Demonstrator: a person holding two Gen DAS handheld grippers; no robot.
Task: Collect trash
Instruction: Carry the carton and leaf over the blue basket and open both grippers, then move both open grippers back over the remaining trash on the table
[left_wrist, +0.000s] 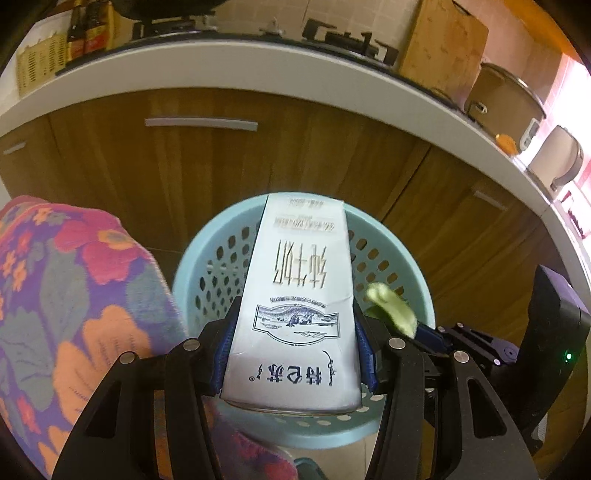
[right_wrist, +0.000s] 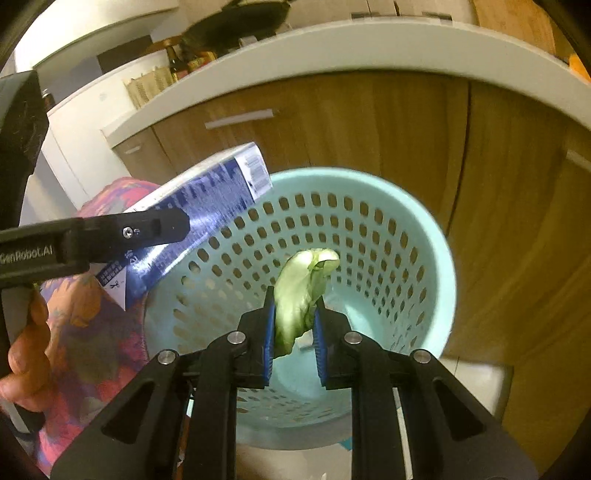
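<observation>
Milk carton (left_wrist: 295, 295) sits tight between the blue pads (left_wrist: 221, 354) of the left gripper (left_wrist: 293, 354), which squeeze it on both sides. It is white in front and blue on its side, and it hangs right over the open top of the light blue trash basket (left_wrist: 207, 236). The right gripper (right_wrist: 293, 332) is almost closed, with a pale green leaf (right_wrist: 299, 291) pinched between its pads (right_wrist: 269, 332). The leaf hangs over the basket too, just right of the carton. The basket has lots of small holes in its wall and stands in front of the brown cupboard doors (left_wrist: 258, 166). A flowery cloth (left_wrist: 66, 295) is just left of the basket. A hand (right_wrist: 26, 347) grips the left gripper's handle.
</observation>
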